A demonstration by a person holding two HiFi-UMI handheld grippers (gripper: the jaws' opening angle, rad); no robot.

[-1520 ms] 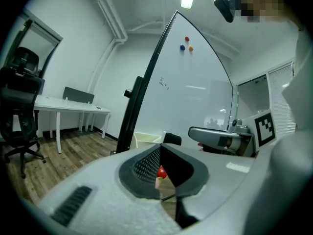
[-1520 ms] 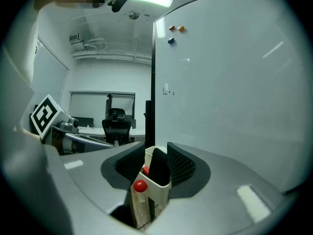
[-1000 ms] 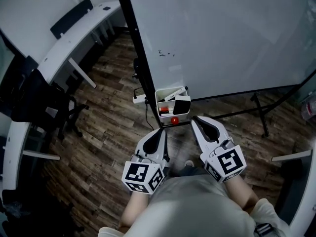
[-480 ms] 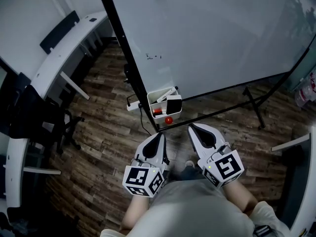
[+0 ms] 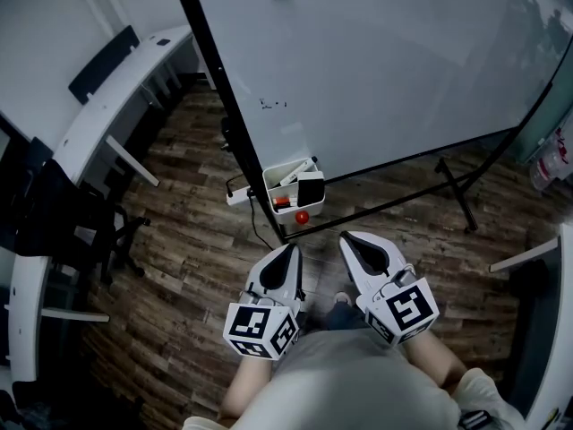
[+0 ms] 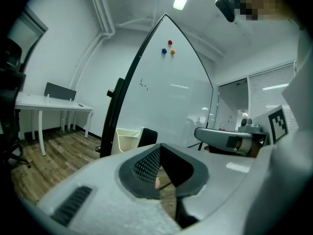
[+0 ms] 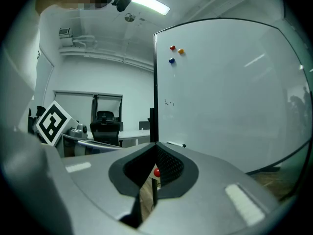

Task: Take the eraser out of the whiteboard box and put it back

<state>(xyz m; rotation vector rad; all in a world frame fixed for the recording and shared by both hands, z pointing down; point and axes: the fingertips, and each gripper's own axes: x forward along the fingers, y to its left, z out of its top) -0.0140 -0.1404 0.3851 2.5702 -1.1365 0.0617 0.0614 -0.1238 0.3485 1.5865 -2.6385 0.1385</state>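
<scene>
A white box hangs at the lower left corner of the whiteboard. The black eraser stands in its right side, beside a marker and something red. A red magnet sits just under the box. My left gripper and right gripper are held side by side a short way in front of the box, both shut and empty. In the left gripper view the box and eraser show beyond the shut left gripper. The right gripper points at the board's edge.
The whiteboard stands on a black frame with feet on the wood floor. A curved white desk and a black office chair are at the left. Another white desk edge is at the right. Coloured magnets sit high on the board.
Both grippers have drawn back a little from the box, so the gap to it has widened. The view has shifted, with the box now further up and left.
</scene>
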